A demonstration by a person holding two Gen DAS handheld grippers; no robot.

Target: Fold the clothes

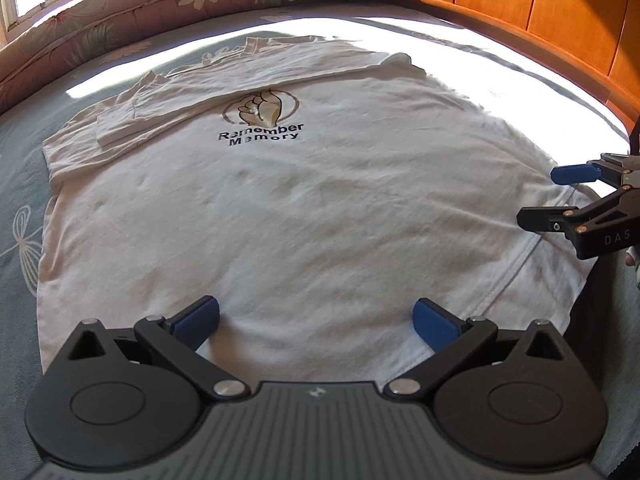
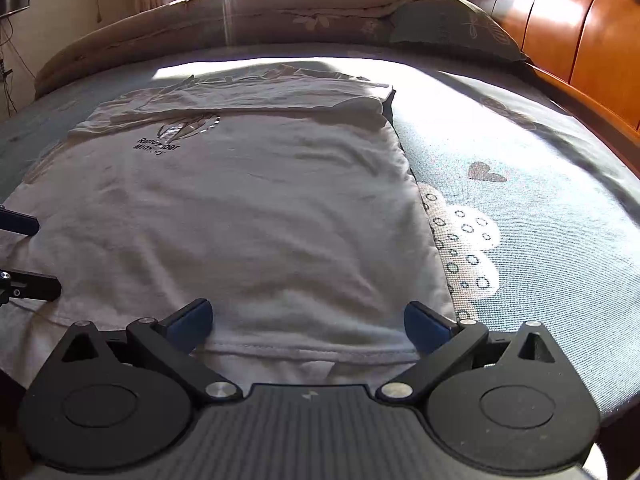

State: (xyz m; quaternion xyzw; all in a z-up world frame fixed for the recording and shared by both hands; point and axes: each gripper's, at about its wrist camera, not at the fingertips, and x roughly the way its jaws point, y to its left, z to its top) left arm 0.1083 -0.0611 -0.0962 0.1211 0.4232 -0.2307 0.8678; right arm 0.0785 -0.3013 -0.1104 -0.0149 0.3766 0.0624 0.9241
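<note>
Both hand-held grippers, left (image 1: 316,322) and right (image 2: 308,326), sit spread wide over the near hem of the shirt (image 1: 280,208), gripping nothing. It's flat on the bed (image 2: 540,184), sleeves tucked. Pinching just the top layer could undo that fold.
</note>
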